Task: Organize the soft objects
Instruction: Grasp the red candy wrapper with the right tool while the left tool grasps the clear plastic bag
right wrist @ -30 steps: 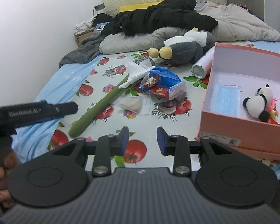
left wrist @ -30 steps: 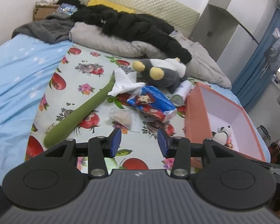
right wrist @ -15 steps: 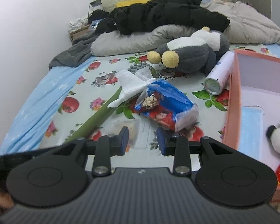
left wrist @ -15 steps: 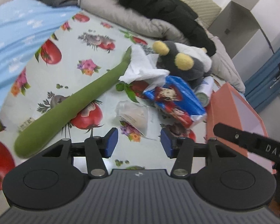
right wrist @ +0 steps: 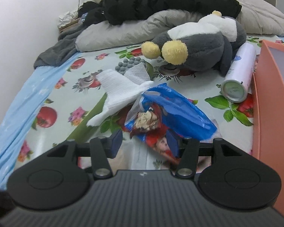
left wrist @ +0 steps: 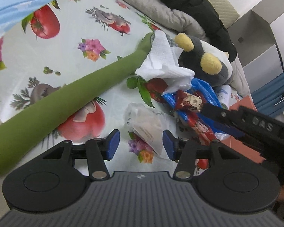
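Blue-padded left tool [left wrist: 141, 145] spread wide around clear packet [left wrist: 145, 127]; right tool [right wrist: 144, 141] spread over snack bag [right wrist: 172, 117].

Even soft indoor light, faint shadows; strong fisheye bending at edges; slight motion blur.

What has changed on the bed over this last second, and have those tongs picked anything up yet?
Both tongs have moved in low over the clutter. The left tongs now straddle the small clear packet, open. The right tongs have closed in on the blue and red snack bag, also open. Nothing is gripped. The green plush stick, white tissue and grey plush toy lie as before.
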A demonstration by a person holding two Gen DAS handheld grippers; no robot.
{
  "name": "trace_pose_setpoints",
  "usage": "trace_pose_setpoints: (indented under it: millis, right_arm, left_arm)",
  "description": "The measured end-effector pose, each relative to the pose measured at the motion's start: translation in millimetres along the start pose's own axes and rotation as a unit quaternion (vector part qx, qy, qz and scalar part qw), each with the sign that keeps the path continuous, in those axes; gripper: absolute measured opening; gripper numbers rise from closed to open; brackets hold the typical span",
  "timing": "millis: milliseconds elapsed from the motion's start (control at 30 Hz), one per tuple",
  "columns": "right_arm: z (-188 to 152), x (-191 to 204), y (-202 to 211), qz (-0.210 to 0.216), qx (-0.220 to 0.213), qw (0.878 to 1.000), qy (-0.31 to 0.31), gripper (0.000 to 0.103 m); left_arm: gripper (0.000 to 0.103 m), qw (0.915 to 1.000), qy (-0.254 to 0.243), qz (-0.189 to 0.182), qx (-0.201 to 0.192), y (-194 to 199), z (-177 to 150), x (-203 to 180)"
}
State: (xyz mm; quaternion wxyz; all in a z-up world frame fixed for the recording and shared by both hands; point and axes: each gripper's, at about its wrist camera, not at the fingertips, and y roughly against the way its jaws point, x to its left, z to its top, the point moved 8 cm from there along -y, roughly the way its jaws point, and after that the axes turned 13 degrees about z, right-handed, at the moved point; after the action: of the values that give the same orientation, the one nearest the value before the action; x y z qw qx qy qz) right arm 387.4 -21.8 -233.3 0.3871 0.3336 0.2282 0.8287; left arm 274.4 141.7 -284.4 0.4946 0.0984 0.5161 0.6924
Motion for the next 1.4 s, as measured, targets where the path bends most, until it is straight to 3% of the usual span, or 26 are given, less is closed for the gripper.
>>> trace_pose_setpoints:
  millis: [267, 333, 367, 500, 700, 1000, 1167, 1200, 1233, 1400]
  right_arm:
    - [4, -10, -28, -0.034, -0.001, 0.999, -0.004, 0.053]
    - [4, -10, -30, -0.039, -0.002, 0.999, 0.005, 0.046]
    - [3, -9, -30, -0.036, -0.002, 0.999, 0.008, 0.040]
    - [3, -5, -26, -0.035, -0.003, 0.999, 0.021, 0.034]
    - [0, 4, -9, -0.018, -0.008, 1.000, 0.024, 0.022]
    - [-16, 19, 38, 0.003, -0.025, 0.999, 0.021, 0.019]
    - [-35, 25, 63, 0.007, -0.017, 0.999, 0.028, 0.019]
    - [-39, 25, 67, 0.005, -0.013, 0.999, 0.028, 0.018]
    - [-44, 26, 71, 0.010, -0.009, 1.000, 0.027, 0.010]
    - [-63, 32, 88, 0.013, -0.003, 0.999, 0.031, 0.009]
  left_arm:
    - [0.050, 0.9999, 0.015, -0.004, 0.001, -14, 4, -3]
    - [0.047, 0.9998, 0.018, -0.003, 0.000, -15, 4, -4]
    - [0.041, 0.9999, 0.016, -0.002, -0.001, -15, 4, -5]
    - [0.023, 0.9999, 0.013, 0.002, -0.005, -14, 3, -4]
    - [0.010, 0.9998, 0.007, -0.004, -0.016, -2, 0, -4]
    - [0.005, 0.9994, -0.005, -0.002, -0.034, 38, -16, 1]
    - [0.004, 0.9997, -0.003, 0.001, -0.025, 59, -37, 7]
    - [0.004, 0.9997, -0.004, 0.002, -0.026, 63, -40, 8]
    - [0.004, 0.9996, -0.007, 0.004, -0.027, 68, -45, 10]
    - [0.004, 0.9996, -0.011, 0.014, -0.024, 89, -62, 21]
